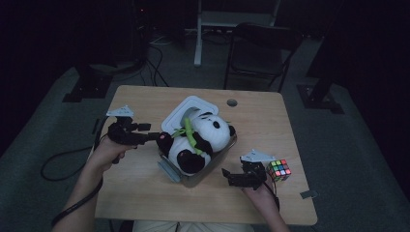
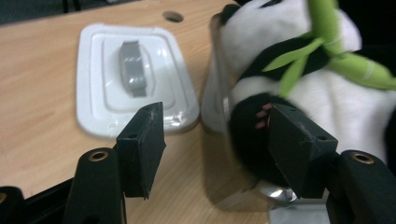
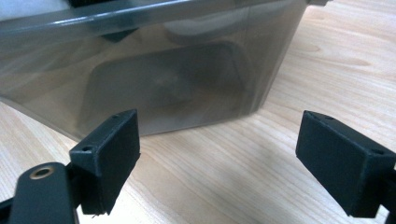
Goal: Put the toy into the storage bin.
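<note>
Left gripper [image 2: 215, 140] has its jaws spread apart, right at the near corner of the clear box [image 2: 219, 84]. One jaw is outside the box, over the bare worktop [image 2: 42, 93]. The other jaw is against the black paw of the toy panda [image 2: 289, 60], which sits stuffed in the box. Nothing is pinched yet.

The panda is big and puffs up over the top of the box. The green bamboo stick [image 2: 336, 42] on its tummy pokes up too. The white lid [image 2: 135, 74] lies flat on the worktop just behind the box, touching it or nearly so.

Right gripper [image 3: 219, 154] is also wide open, low and close to the front wall of the box, holding nothing. The colour cube [image 1: 280, 169] sits just beside that hand, on the far side from the box.

Here is what might go wrong. If the left gripper closes now, it could grab the box wall along with the paw, and the whole box could tip or slide. The soft paw could also slip out, since fur squishes. If the panda comes up fast, the box may lift with it, because no gripper is holding the box down.
</note>
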`<action>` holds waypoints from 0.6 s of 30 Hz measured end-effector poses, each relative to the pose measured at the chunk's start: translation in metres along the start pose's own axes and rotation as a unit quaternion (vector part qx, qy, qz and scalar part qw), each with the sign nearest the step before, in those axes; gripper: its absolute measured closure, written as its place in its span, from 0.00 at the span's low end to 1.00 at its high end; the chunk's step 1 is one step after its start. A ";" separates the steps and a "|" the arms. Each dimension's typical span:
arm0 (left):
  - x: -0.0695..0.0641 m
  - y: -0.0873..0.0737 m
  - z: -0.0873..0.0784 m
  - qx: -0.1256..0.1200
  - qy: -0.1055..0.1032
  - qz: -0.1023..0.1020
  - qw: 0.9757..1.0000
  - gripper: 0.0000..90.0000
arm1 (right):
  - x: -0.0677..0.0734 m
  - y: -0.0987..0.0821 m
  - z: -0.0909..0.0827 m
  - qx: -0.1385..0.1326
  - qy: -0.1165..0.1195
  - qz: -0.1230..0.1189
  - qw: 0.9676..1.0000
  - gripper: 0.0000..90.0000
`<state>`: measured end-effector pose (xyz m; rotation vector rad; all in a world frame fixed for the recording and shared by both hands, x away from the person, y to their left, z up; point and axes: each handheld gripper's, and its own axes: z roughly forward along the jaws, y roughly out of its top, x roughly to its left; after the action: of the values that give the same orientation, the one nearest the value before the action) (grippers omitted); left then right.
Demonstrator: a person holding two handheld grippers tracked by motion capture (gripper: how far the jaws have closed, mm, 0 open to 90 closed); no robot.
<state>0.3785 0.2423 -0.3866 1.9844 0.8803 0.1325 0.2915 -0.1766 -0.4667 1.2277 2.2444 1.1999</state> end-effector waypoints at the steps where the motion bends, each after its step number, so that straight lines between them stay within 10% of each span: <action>1: 0.002 -0.003 0.002 0.006 0.004 0.002 1.000 0.42 | 0.000 0.000 0.001 0.001 -0.001 0.000 1.000 0.15; 7: 0.020 -0.019 0.022 0.042 0.032 -0.008 0.999 0.42 | 0.000 0.004 0.002 -0.004 0.001 0.003 1.000 0.15; 18: 0.024 -0.033 0.069 0.066 0.004 0.015 0.998 0.37 | -0.005 0.009 0.010 -0.023 -0.030 0.018 0.999 0.13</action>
<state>0.4079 0.2184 -0.4580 2.1212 0.8844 0.1015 0.3053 -0.1727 -0.4662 1.2739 2.1498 1.2046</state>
